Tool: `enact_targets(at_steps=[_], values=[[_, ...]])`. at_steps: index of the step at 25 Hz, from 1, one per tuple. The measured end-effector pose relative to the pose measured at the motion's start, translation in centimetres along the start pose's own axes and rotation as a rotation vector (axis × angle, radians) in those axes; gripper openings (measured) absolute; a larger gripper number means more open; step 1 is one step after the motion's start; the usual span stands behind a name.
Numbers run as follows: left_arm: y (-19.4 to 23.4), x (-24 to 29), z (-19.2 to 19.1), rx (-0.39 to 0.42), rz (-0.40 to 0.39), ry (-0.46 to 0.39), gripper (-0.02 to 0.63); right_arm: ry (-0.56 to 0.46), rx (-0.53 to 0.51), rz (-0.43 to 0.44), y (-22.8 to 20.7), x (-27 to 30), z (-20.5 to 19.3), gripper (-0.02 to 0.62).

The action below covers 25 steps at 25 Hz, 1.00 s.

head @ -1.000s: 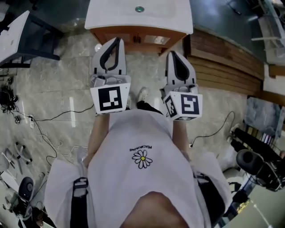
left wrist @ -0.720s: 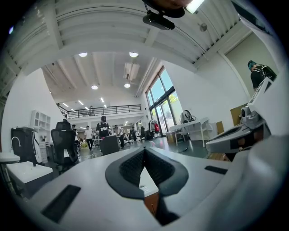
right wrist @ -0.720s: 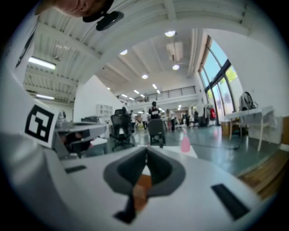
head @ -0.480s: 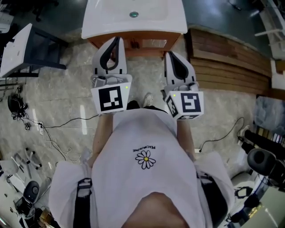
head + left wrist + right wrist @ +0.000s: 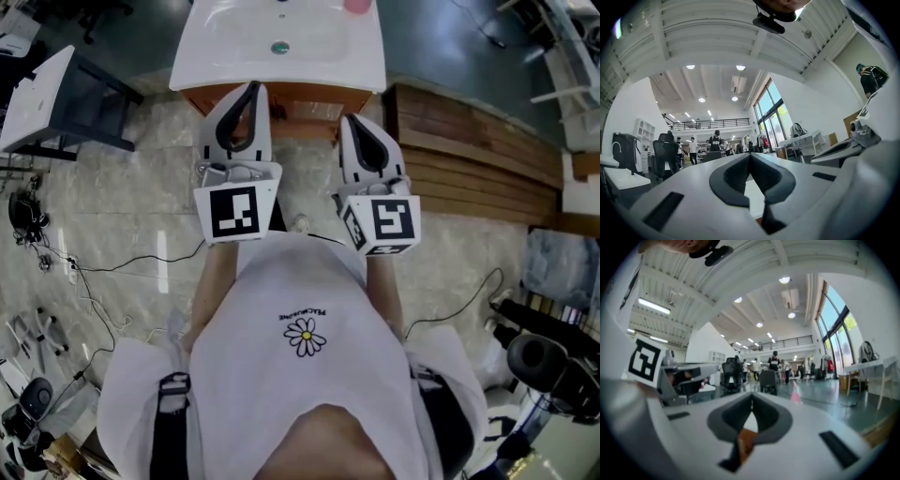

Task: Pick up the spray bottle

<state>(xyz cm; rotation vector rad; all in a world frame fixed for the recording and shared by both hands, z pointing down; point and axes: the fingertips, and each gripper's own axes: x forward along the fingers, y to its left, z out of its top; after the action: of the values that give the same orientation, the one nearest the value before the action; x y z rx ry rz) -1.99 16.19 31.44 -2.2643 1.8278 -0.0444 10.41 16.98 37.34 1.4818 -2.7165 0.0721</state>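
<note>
**Head view, looking down.** A person stands with a gripper in each hand, facing a white washbasin (image 5: 202, 70) set on a wooden cabinet (image 5: 314, 97). The bowl shows its round drain (image 5: 279, 47) near the middle.

**Spray bottle.** The spray bottle (image 5: 356, 5) is probably the pink object on the basin's back rim, to the right of the drain. The top edge of the frame cuts off all but its base, so its shape cannot be made out. In the right gripper view a blurred pink tapered shape (image 5: 795, 393) stands beyond the jaws, above and to their right, well apart from them.

**Left gripper** (image 5: 750, 157). The jaws are pressed together at the tips with nothing between them.

**Right gripper** (image 5: 752, 401). The jaws are likewise closed and empty. A sliver of white basin and orange-brown cabinet shows through the gap below the tips.

**Surroundings.** The two grippers are held side by side, apart from each other and well short of the bottle. The person's white shirt (image 5: 300, 375) hides the floor directly below. Cables (image 5: 112, 267) trail over the tiled floor at left.
</note>
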Motion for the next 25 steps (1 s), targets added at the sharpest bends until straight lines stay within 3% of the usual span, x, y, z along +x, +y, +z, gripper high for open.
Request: enact_targets(at_steps=[8,13,25], values=[[0.0,4.0,0.9,-0.026,-0.049,-0.09,0.018,-0.045,-0.034,-0.039,-2.0,2.0,1.2,0.029],[-1.3,6.9,1.0,-0.015,-0.101,-0.097,0.018,-0.06,-0.039,-0.063,-3.9,3.0,2.4,0.029],[-1.7,14.6,-0.6,0.033,-0.198,-0.095,0.018,-0.019,0.051,-0.164,-9.3,7.6,-0.2,0.029]])
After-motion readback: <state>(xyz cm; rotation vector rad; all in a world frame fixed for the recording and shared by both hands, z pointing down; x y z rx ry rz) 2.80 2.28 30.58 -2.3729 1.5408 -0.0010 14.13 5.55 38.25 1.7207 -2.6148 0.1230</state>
